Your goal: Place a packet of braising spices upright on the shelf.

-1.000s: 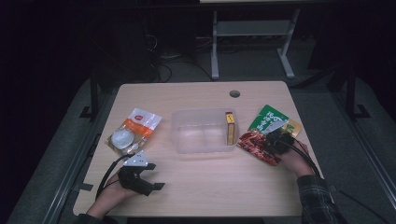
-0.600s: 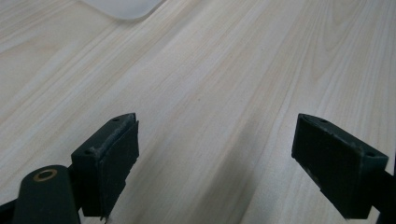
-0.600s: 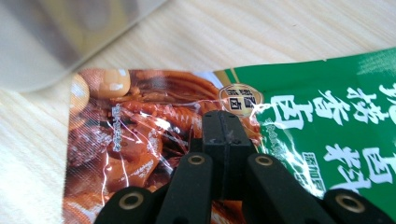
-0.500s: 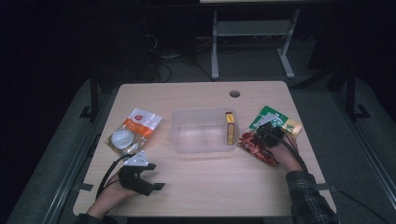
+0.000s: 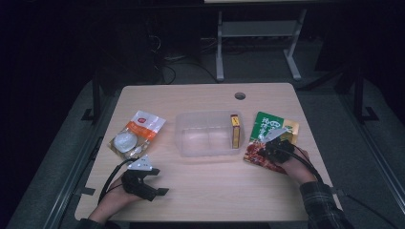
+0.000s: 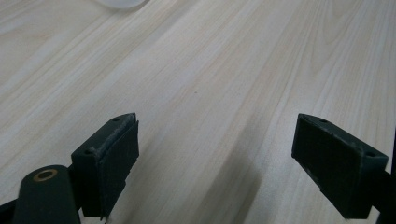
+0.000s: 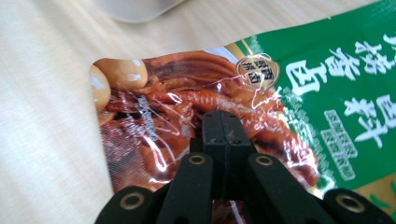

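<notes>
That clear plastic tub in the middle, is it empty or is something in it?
Not empty. The clear tub holds one yellow box, standing on edge against its right wall; the rest of the tub looks bare.

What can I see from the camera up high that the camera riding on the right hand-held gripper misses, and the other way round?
High view alone: the left hand-held gripper with its jaws apart, an orange-and-white packet, and a yellow box inside the clear plastic tub.

Right gripper view alone: close detail, with its jaws pressed together over the packet's picture of glazed food and an egg.

Both: the right hand-held gripper, the green-and-red food packet beneath it, a bit of the tub and the wooden table.
</notes>
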`<state>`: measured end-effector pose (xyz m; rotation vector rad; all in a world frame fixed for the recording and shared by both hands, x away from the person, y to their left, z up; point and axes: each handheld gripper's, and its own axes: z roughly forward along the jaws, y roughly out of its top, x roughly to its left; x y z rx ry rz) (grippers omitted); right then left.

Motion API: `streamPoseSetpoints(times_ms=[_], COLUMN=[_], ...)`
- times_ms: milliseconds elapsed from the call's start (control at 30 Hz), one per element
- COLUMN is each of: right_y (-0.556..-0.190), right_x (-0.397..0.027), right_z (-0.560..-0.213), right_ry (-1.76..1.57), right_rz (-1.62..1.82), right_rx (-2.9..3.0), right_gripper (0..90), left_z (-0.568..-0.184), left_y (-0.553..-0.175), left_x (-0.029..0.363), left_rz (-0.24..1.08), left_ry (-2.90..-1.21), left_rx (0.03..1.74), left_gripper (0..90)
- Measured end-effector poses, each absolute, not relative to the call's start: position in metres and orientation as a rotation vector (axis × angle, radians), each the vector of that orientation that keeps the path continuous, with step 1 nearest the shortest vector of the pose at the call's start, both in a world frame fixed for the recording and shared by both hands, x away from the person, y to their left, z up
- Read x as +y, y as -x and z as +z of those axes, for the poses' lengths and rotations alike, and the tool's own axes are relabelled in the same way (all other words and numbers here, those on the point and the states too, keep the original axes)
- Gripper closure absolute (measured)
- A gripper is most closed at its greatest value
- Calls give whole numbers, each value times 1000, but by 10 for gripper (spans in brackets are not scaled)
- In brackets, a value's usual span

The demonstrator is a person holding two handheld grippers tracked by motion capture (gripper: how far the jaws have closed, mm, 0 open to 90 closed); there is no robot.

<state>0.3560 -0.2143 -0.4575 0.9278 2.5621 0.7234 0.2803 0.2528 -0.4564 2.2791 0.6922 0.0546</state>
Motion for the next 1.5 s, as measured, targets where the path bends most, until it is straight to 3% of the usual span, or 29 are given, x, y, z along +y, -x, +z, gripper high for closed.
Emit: streamPoseSetpoints(times_ms=[167, 533, 733, 1100, 1500], right_y=[-364, -439, -462, -477, -464], right_x=[-227, -262, -273, -271, -275], right_z=[-454, -457, -463, -469, -464], right_ry=[-975, -1293, -1386, -1381, -1325], right_rz=[816, 778, 768, 719, 696], right_rx=[2498, 2224, 2143, 2174, 2271], right_gripper=[900, 900, 900, 900, 900], left_z=[-456, -453, -454, -455, -456], left_y=[-280, -282, -281, -282, -281], left_x=[252, 251, 251, 252, 249], left_rz=[55, 26, 20, 22, 7], left_ry=[-2274, -2222, -2226, -2229, -2246], left_rx=[686, 692, 701, 704, 694], left_gripper=[143, 133, 132, 130, 131])
